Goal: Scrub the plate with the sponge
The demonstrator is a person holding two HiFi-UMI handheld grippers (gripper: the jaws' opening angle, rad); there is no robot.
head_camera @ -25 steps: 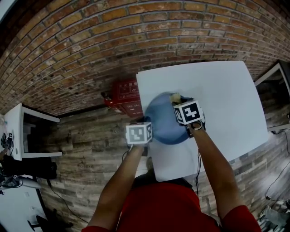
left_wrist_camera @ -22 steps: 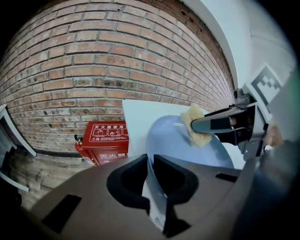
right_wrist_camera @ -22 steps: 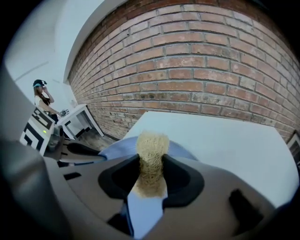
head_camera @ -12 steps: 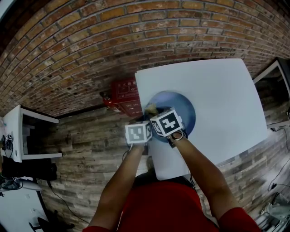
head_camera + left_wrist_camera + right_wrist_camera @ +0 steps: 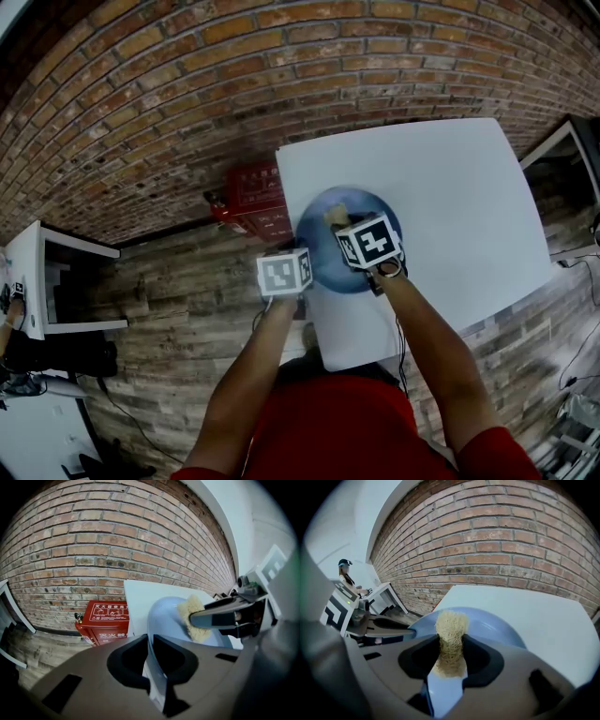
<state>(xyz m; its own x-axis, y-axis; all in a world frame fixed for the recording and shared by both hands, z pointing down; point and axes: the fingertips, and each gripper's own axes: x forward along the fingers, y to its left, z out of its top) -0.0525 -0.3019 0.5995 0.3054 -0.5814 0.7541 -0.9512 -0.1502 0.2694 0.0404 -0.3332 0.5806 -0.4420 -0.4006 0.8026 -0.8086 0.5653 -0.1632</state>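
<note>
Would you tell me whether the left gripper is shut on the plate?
Shut: the left gripper pinches the rim of the blue plate, which runs between its jaws with no visible gap.

Blue plate, tan sponge, white table, red box, reddish-brown brick wall

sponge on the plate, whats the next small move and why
Probably a short sweep of the sponge rightward across the plate, pressing lightly. The right gripper is shut on the sponge, which sits toward the plate's left part in the head view, with bare blue surface to its right. The left gripper clamps the plate's edge, so it should hold steady.
</note>
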